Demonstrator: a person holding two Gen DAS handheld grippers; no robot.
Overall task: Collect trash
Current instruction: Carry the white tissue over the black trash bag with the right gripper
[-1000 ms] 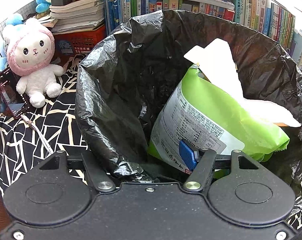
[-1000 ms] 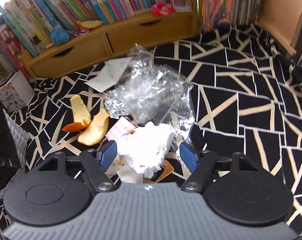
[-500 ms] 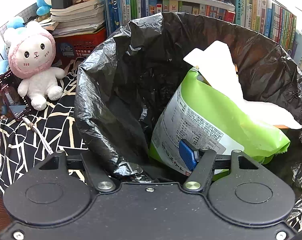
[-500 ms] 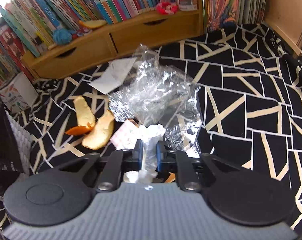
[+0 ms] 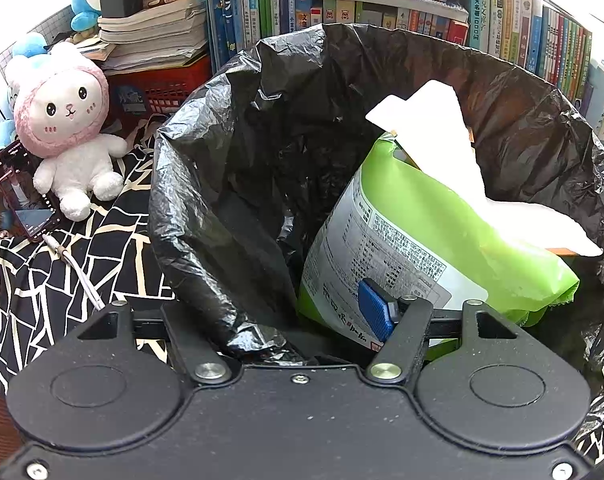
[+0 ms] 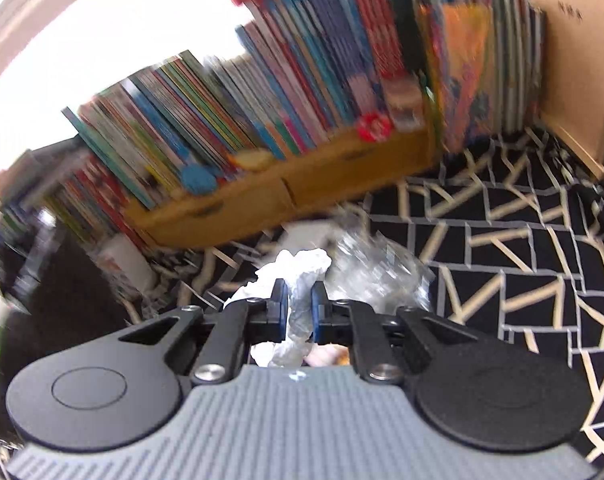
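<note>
The left tongs (image 5: 302,312) straddle the black bin liner's (image 5: 221,240) near edge, a green packet (image 5: 442,232) inside.

A black cloth with cream crackle lines (image 6: 514,264) covers the bench, filling the lower right of the right wrist view and the lower left of the left wrist view. On it, at frame centre in the right view, lie crumpled clear plastic (image 6: 378,268) and a blurred white sheet (image 6: 306,234). In the left view, a plush rabbit (image 5: 67,132), a phone (image 5: 23,194) and a cable (image 5: 79,276) rest on it.
</note>
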